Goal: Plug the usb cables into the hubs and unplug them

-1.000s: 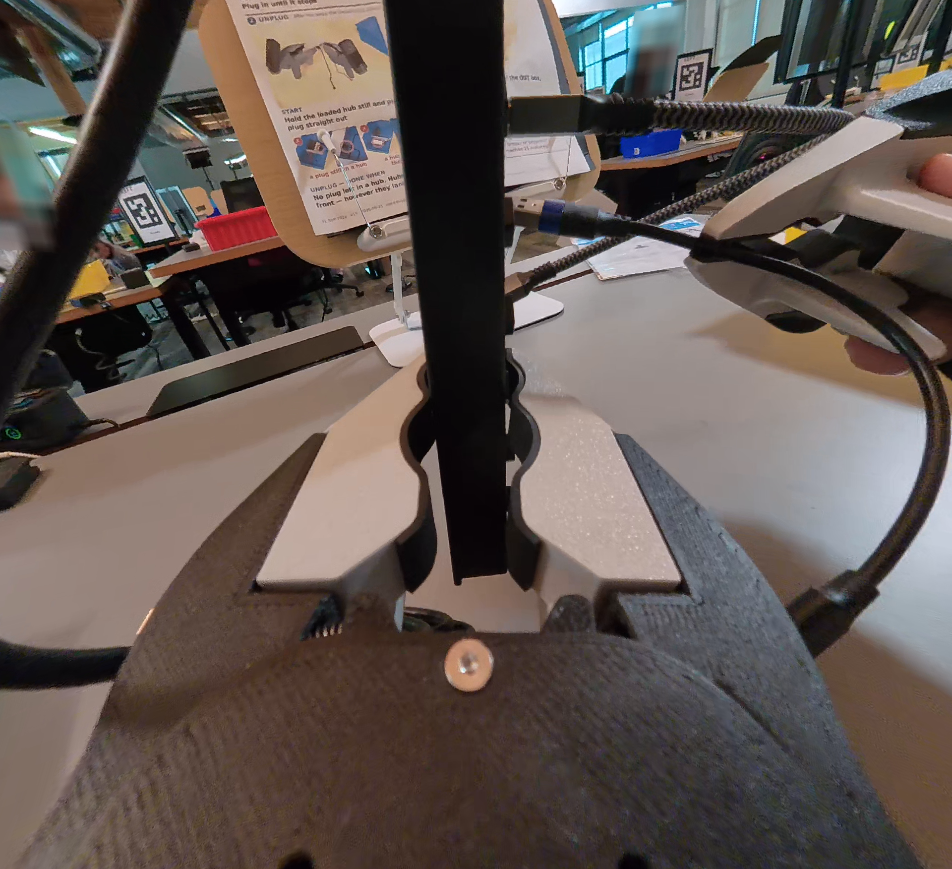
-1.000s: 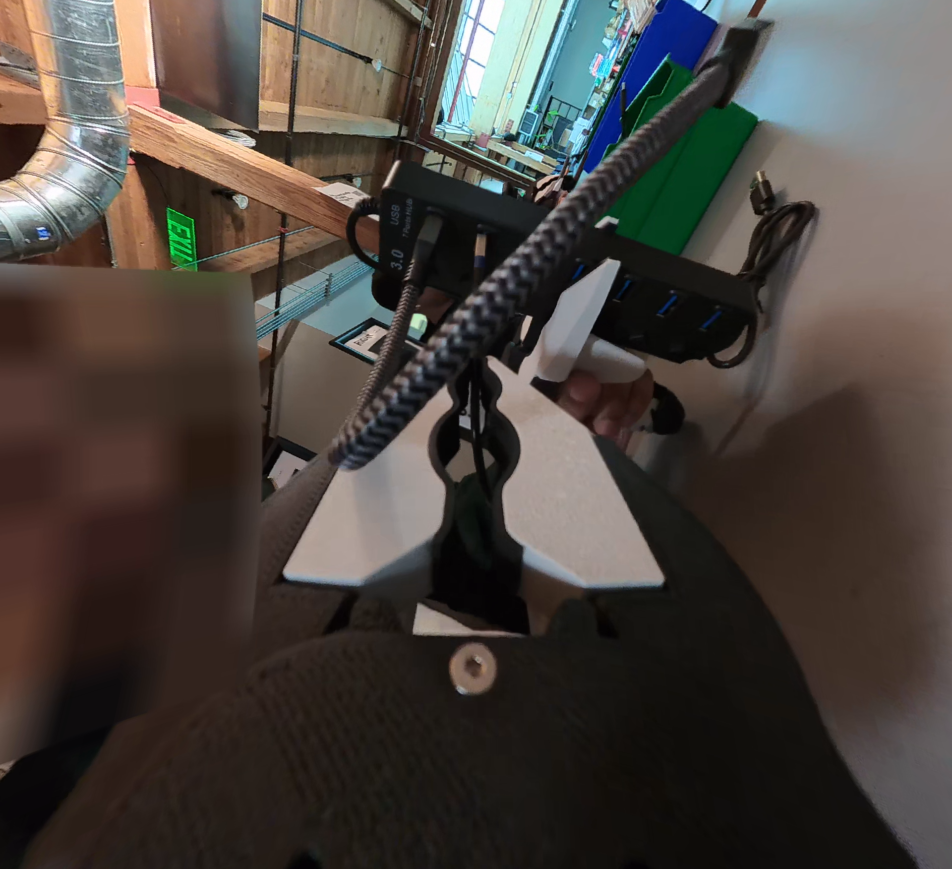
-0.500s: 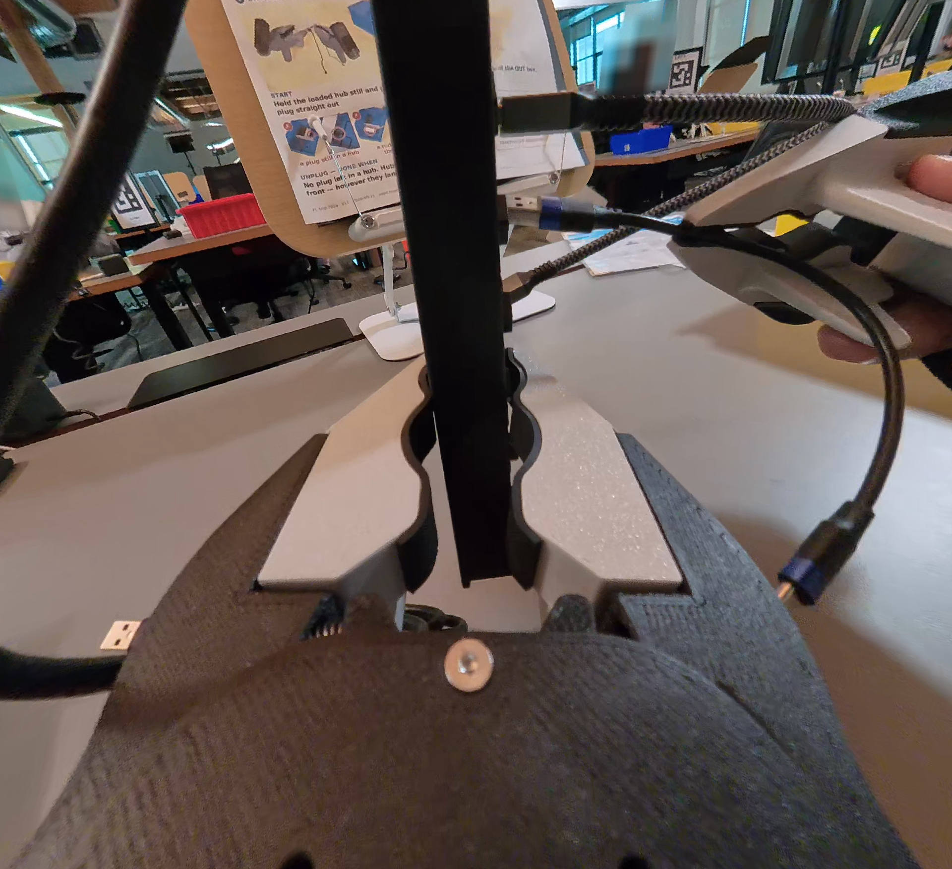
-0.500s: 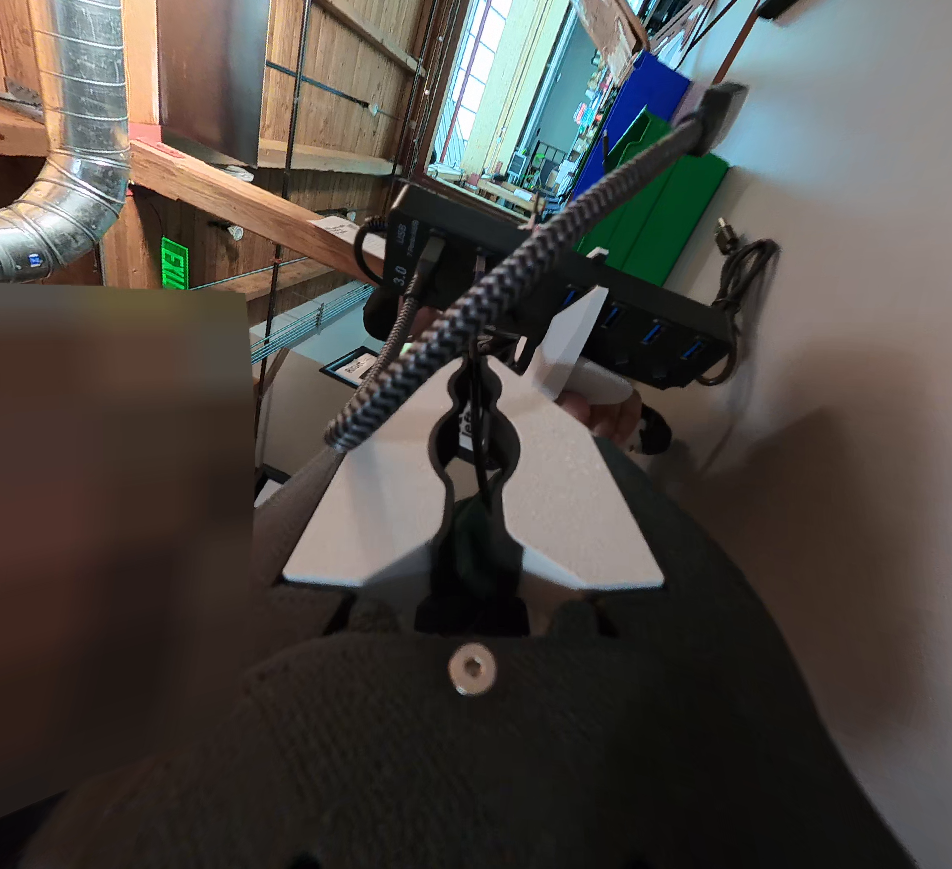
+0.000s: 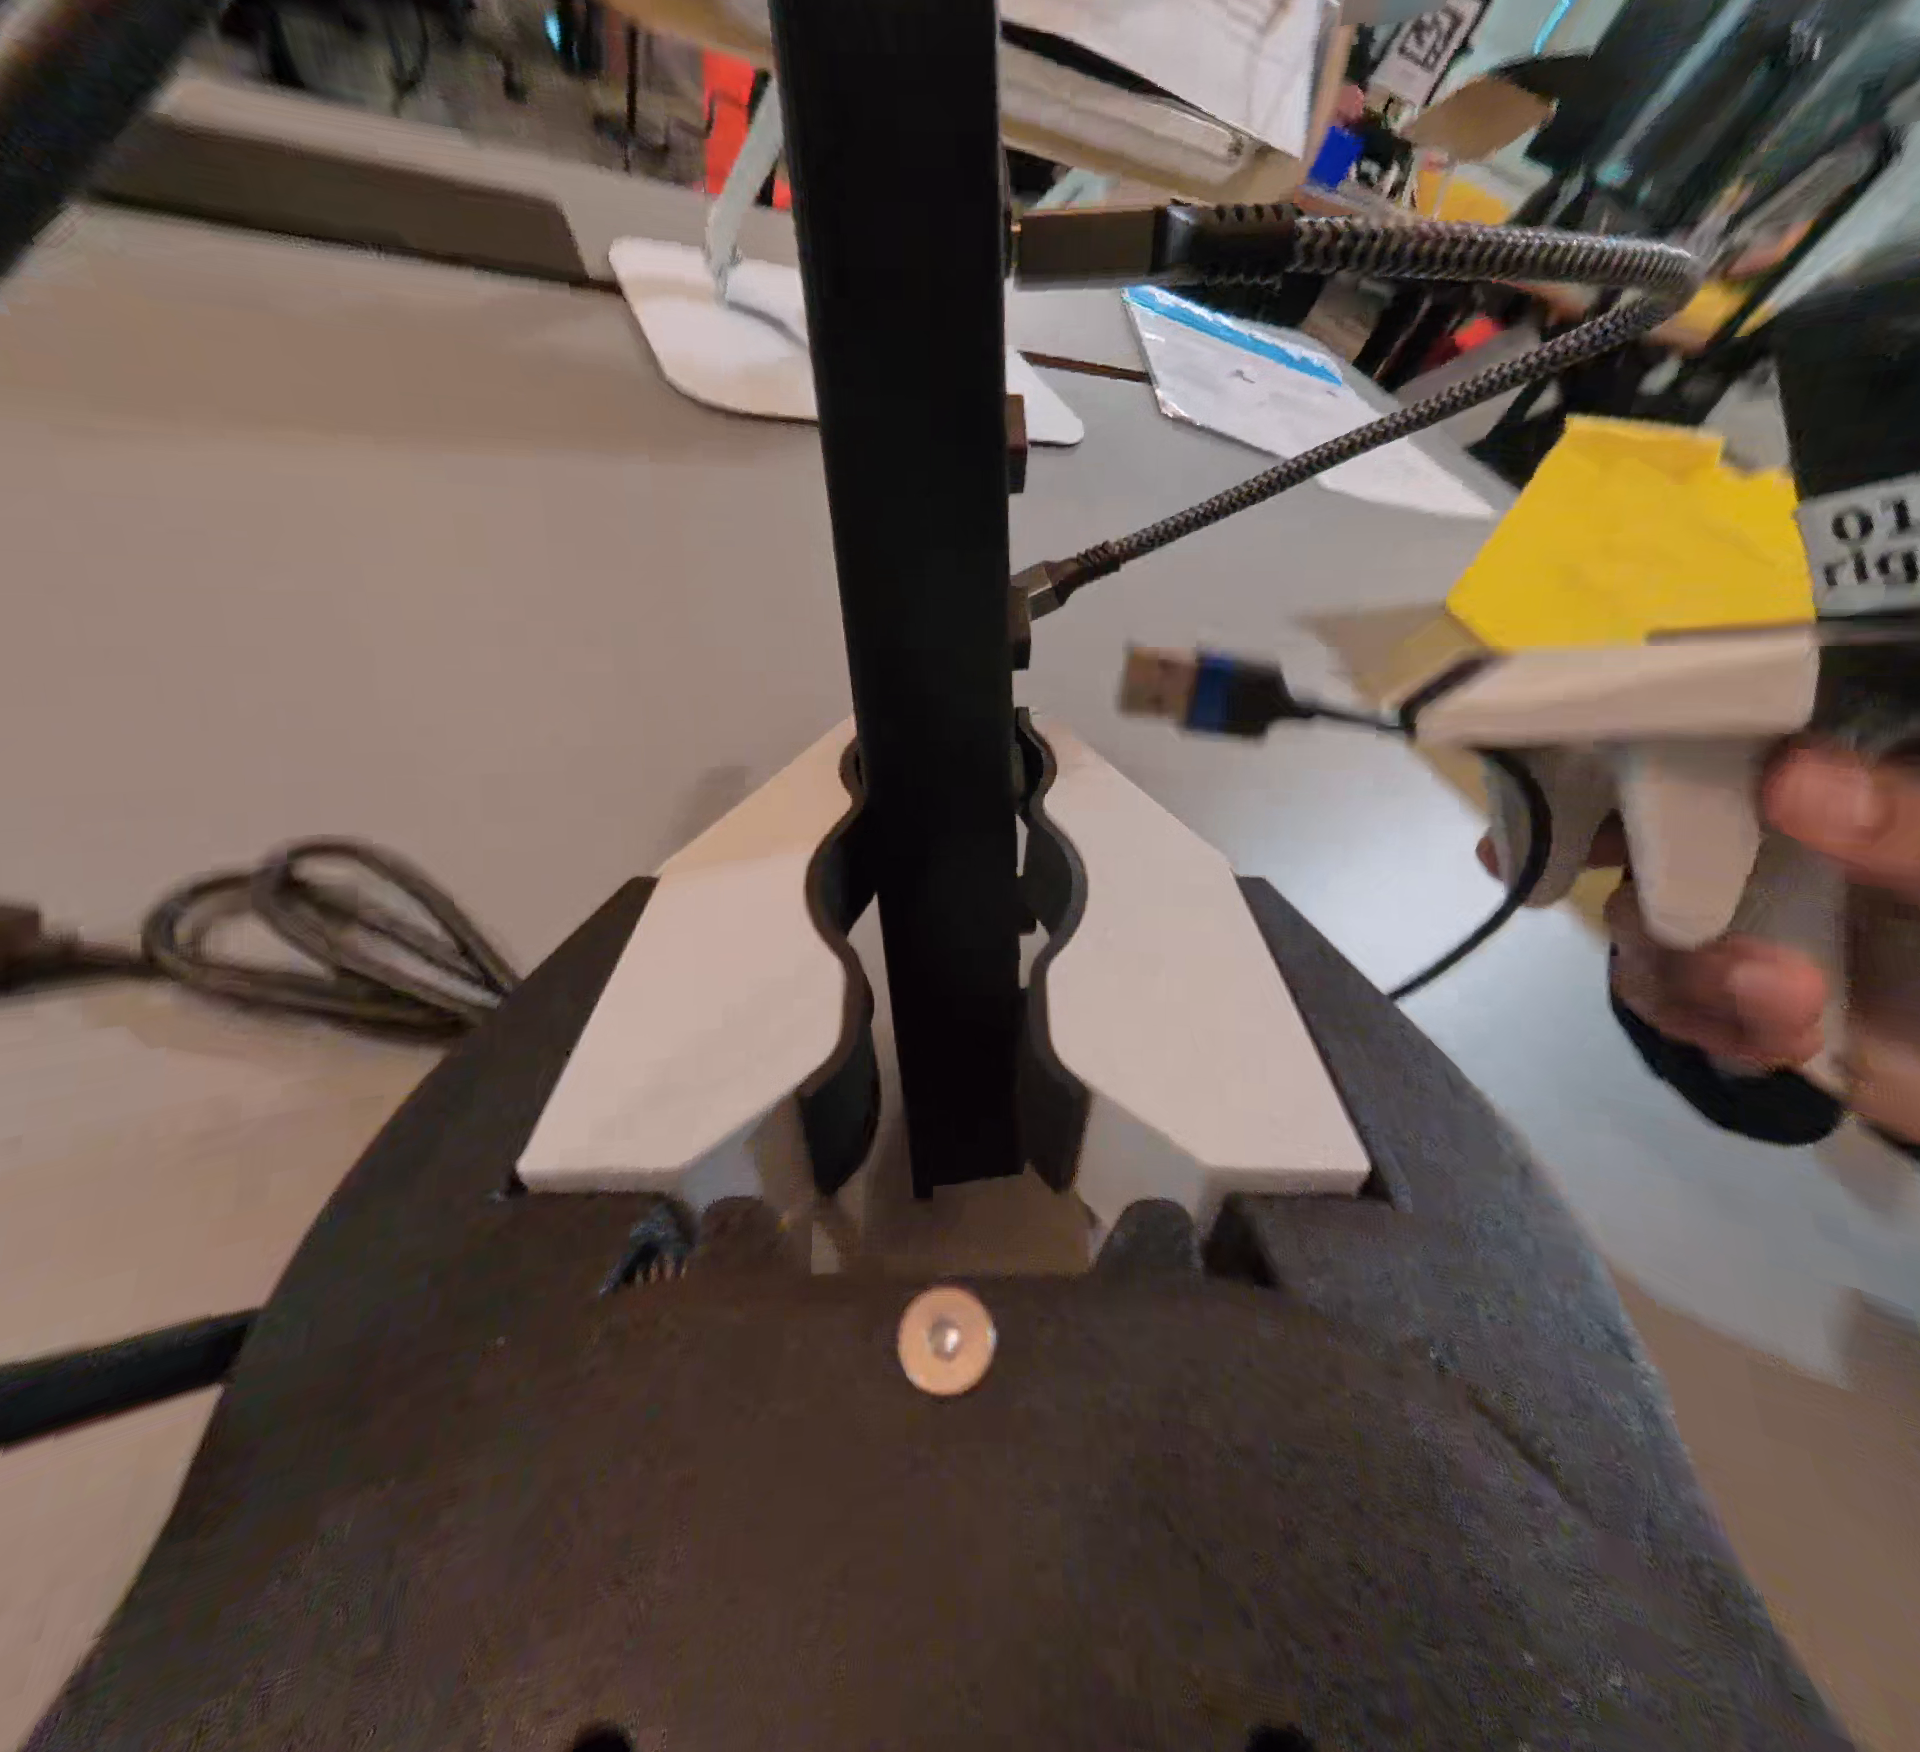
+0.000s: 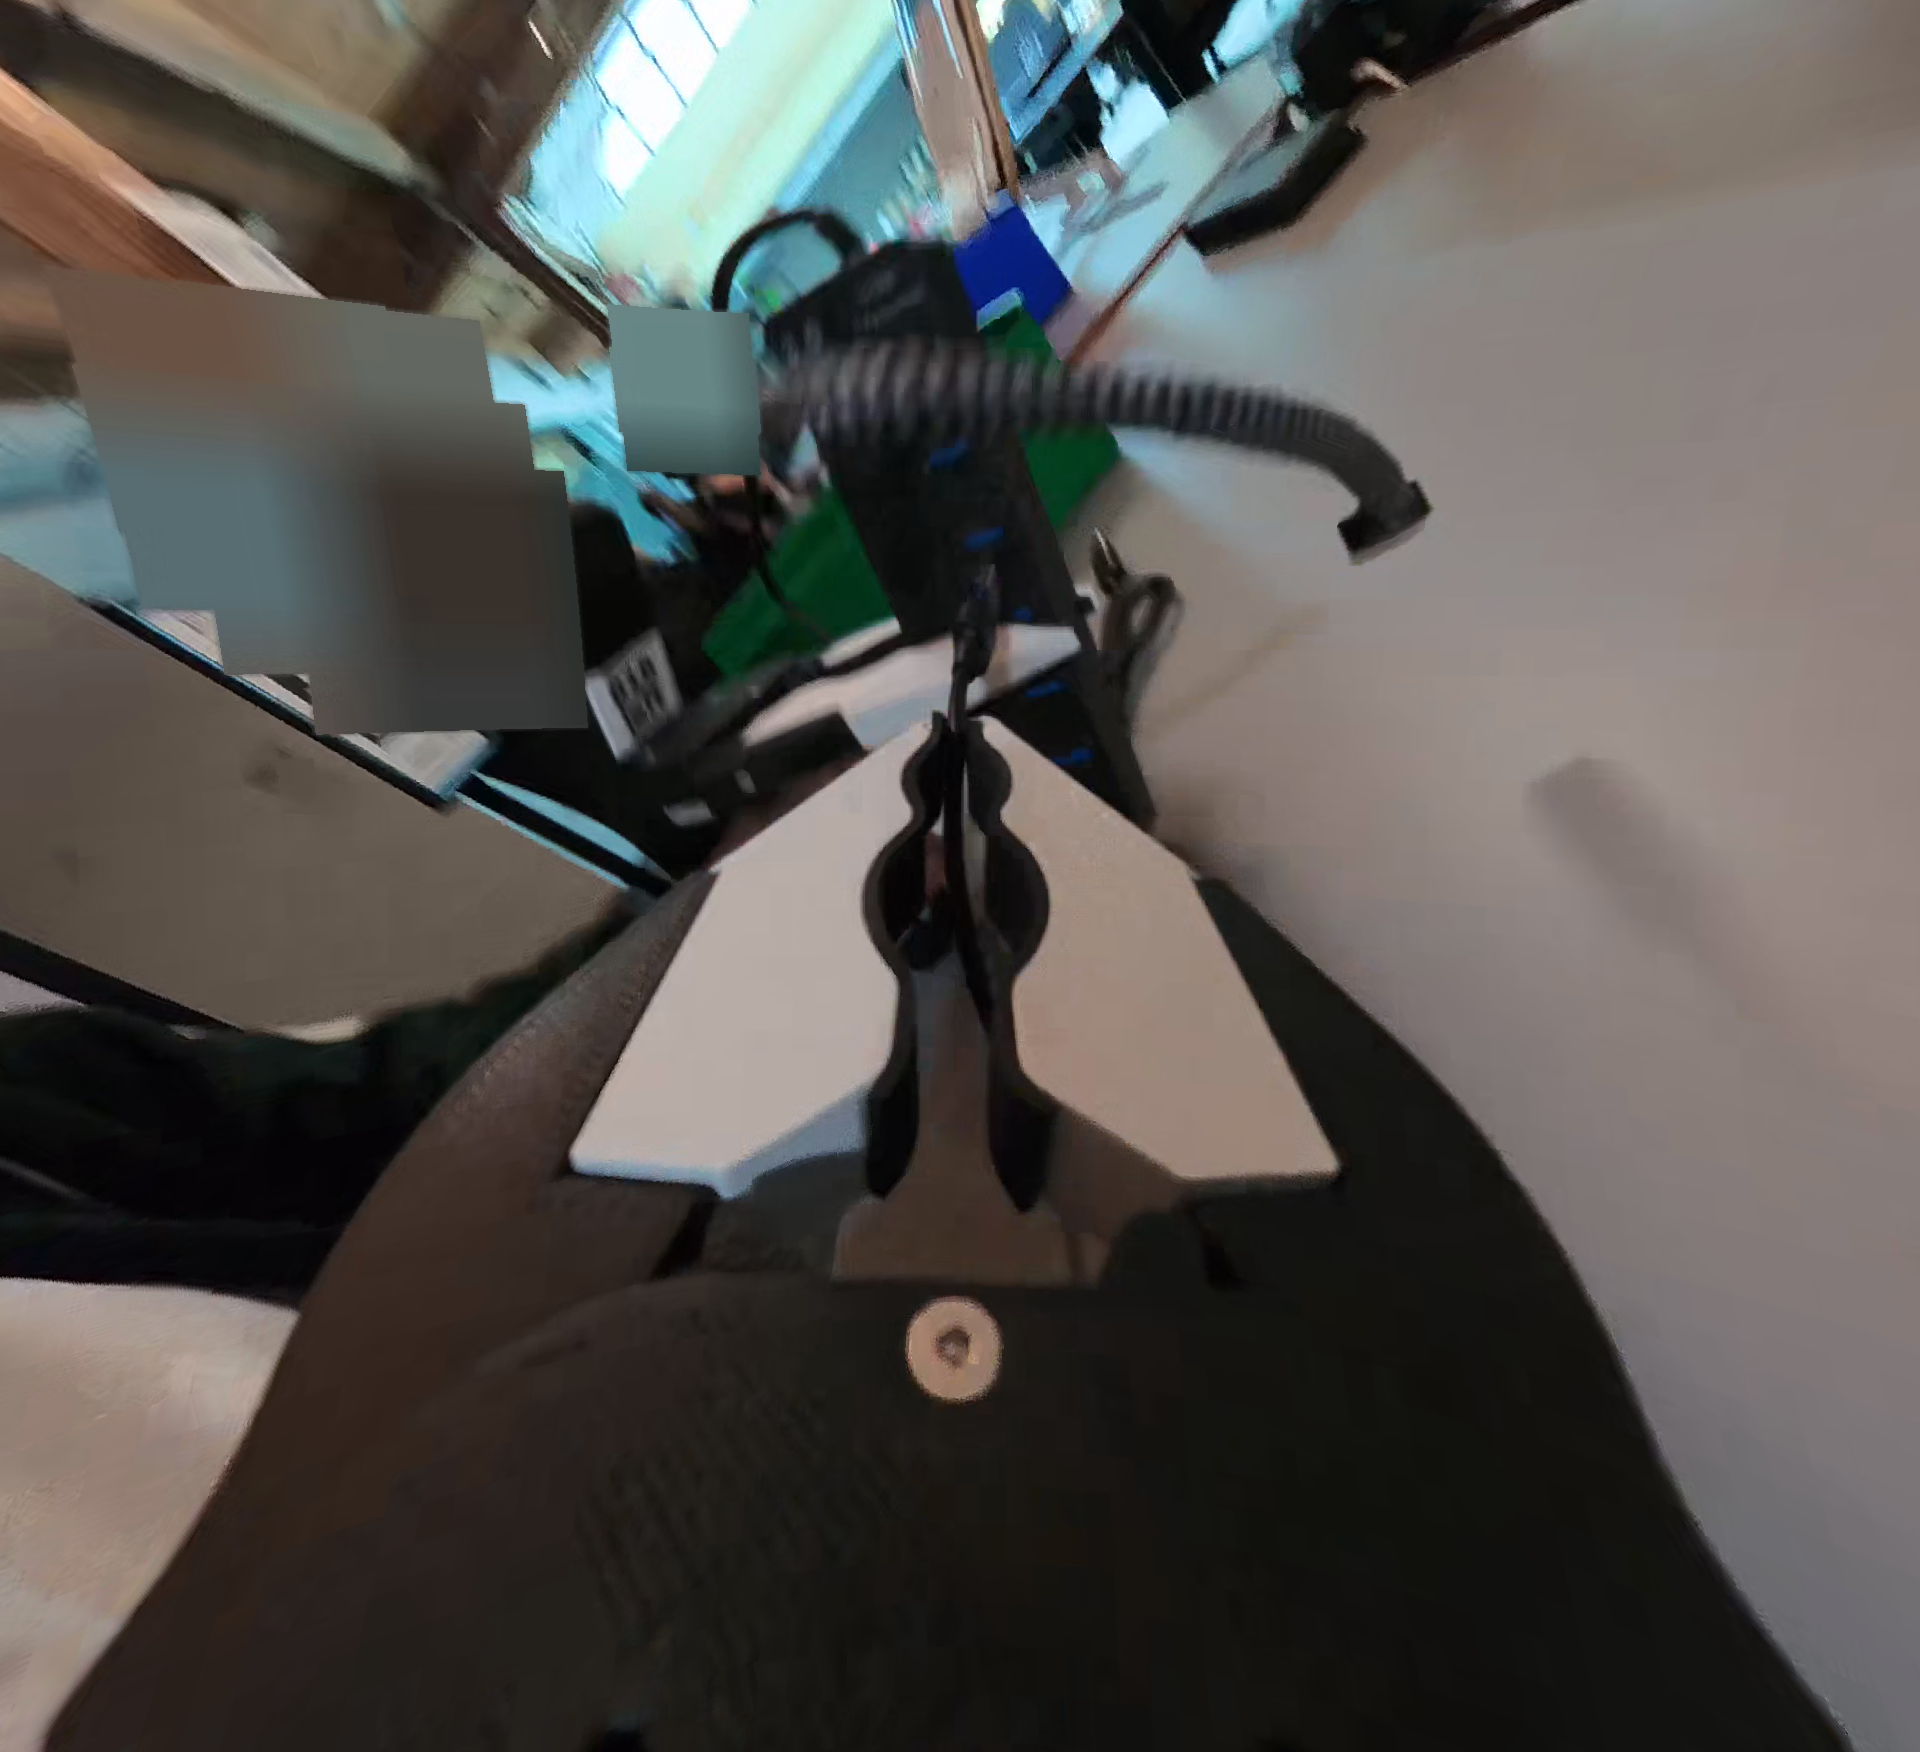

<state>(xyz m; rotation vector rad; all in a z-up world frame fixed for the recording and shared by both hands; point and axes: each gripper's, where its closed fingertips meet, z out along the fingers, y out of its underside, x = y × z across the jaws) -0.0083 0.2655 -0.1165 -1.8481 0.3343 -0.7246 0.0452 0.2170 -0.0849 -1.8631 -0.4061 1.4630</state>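
The left hand-held gripper is clenched on the black hub, which stands upright between its white fingers, narrow side toward the camera. Two braided cables sit plugged into the hub's right face: a thick one near the top and a thin one lower down, both arching off to the right. Just right of the hub, clear of it, a blue-collared plug points at the hub's side; its thin black cable is pinched in the right hand-held gripper, which a hand grips. From the right wrist, the right hand-held gripper is nearly closed on that thin cable, with the hub ahead, blurred. A coiled cable lies on the grey table to the left. A paper stand rises behind the hub.
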